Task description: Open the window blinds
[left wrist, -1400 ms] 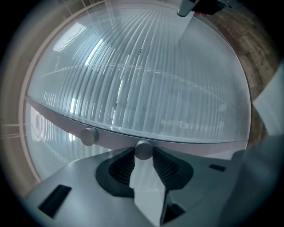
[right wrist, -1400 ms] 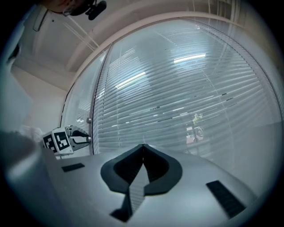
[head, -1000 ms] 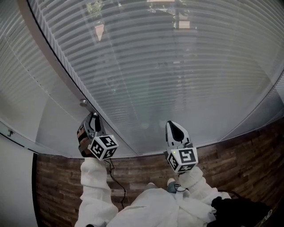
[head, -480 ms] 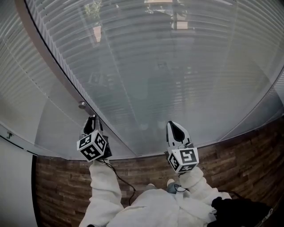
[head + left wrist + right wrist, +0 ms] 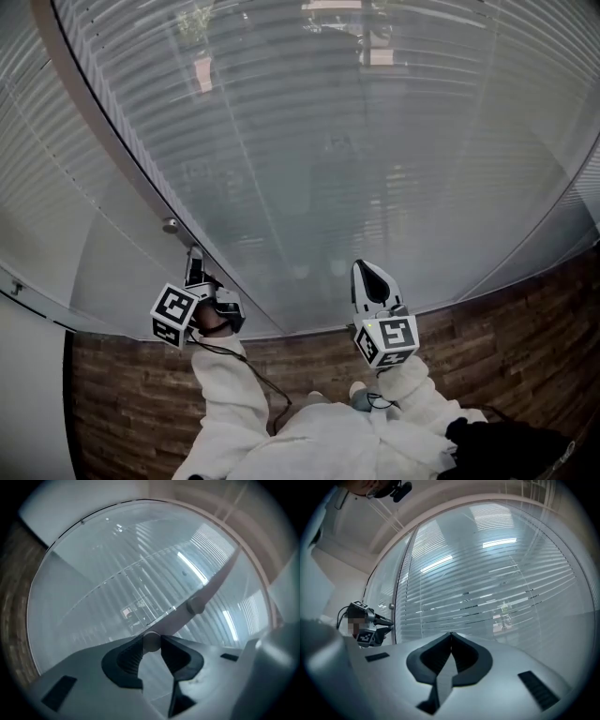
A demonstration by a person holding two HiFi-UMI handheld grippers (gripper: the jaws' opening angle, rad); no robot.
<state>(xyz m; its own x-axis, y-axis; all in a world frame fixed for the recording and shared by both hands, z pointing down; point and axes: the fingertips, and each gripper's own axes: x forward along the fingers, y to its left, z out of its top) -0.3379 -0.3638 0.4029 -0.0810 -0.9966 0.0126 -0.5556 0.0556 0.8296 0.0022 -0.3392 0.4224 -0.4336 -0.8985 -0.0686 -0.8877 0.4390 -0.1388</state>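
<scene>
The left arm [image 5: 223,389] and right arm [image 5: 414,380], both in white sleeves, reach forward, each hand holding a gripper pointed level. The left gripper [image 5: 195,262] is tipped onto its side, with its marker cube [image 5: 174,316] jutting out to the left. Its jaws are clamped on the rounded end of a thin wand [image 5: 206,592]. The right gripper [image 5: 367,272] sits upright, and its jaws are pressed together with nothing between them.

The floor [image 5: 131,394] is of brown wooden planks. At the left stands a white wall [image 5: 28,403]. Pale daylight comes through the large window [image 5: 375,159] with a light frame [image 5: 98,117].
</scene>
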